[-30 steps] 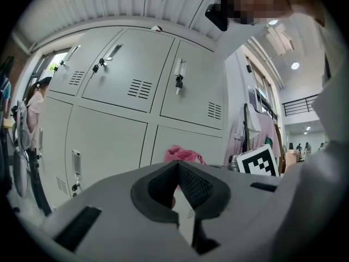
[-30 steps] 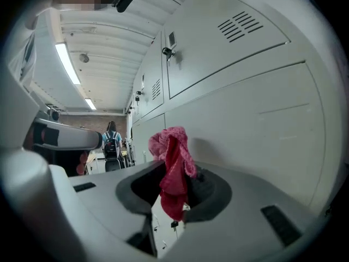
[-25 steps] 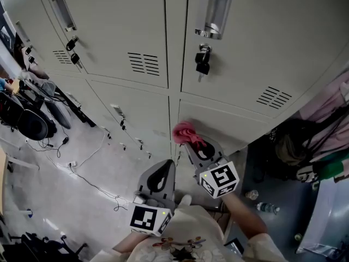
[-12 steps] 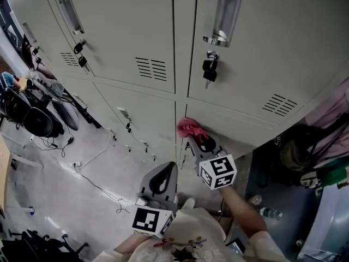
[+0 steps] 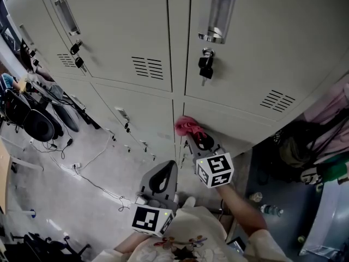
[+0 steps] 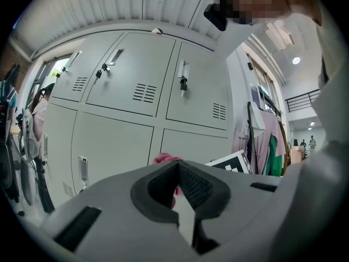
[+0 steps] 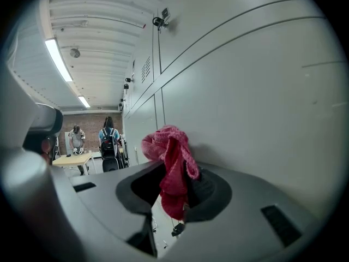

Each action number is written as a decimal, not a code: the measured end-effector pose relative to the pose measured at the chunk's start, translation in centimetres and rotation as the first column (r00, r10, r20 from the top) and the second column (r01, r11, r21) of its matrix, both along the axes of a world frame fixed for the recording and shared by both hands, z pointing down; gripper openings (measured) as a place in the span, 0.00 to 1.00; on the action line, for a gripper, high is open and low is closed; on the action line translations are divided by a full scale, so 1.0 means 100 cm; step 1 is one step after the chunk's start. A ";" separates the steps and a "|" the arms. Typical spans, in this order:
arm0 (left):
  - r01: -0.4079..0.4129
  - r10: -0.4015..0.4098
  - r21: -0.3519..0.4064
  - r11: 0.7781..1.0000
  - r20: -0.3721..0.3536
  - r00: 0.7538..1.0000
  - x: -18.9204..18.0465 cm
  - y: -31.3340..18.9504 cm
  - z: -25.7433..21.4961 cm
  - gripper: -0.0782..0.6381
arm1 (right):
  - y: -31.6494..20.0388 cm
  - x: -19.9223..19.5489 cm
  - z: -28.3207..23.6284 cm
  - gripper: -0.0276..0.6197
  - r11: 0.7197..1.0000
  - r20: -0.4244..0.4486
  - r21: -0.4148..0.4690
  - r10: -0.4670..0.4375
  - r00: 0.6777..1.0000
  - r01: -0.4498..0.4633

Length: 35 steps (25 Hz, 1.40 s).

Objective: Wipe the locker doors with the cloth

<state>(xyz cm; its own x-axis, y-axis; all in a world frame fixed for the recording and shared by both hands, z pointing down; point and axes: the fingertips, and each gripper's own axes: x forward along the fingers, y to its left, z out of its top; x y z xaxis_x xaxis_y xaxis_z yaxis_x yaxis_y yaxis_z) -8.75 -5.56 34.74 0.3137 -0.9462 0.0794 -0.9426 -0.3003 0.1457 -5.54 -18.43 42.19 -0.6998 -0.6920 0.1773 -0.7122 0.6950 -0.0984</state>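
A pink cloth (image 5: 185, 126) is bunched in my right gripper (image 5: 192, 138), which is shut on it. The cloth presses against the upper left corner of the lower right locker door (image 5: 232, 123), just right of the vertical seam. In the right gripper view the cloth (image 7: 170, 156) hangs between the jaws of the right gripper (image 7: 178, 174), with the grey door close on the right. My left gripper (image 5: 168, 166) is held lower and nearer to me, apart from the lockers, shut with nothing in it. In the left gripper view the left gripper (image 6: 177, 166) points at the cloth (image 6: 163, 158).
A padlock (image 5: 205, 64) and a metal handle (image 5: 216, 12) are on the upper right door (image 5: 267, 42). Office chairs (image 5: 30, 121) and floor cables (image 5: 92, 184) lie to the left. Hanging clothes (image 5: 322, 119) and a bottle (image 5: 270, 209) are to the right.
The right gripper with the cloth has shifted a little along the top of the lower door. The left gripper has stayed about where it was.
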 end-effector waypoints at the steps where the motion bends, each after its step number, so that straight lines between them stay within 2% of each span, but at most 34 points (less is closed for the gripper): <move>1: -0.006 0.006 -0.001 1.000 -0.002 1.000 0.001 0.000 0.000 0.12 | 0.000 0.001 0.000 0.21 1.000 -0.002 0.000 0.001 1.000 -0.001; 12: -0.055 0.055 0.001 0.998 -0.004 0.998 0.013 -0.002 0.000 0.12 | 0.002 0.020 -0.003 0.21 0.999 -0.023 0.011 0.037 0.999 -0.037; 35: -0.185 0.185 0.004 0.983 -0.013 0.983 0.051 0.000 0.000 0.12 | 0.008 0.090 0.000 0.21 0.981 -0.037 0.008 0.194 0.980 -0.194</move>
<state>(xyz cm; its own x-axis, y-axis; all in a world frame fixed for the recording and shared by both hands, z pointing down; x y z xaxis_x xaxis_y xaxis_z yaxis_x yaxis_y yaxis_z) -3.63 -5.55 34.79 0.4846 -0.8718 0.0716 -0.8687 -0.4699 0.1569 3.46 -17.63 42.23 -0.5449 -0.8149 0.1977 -0.8368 0.5435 -0.0661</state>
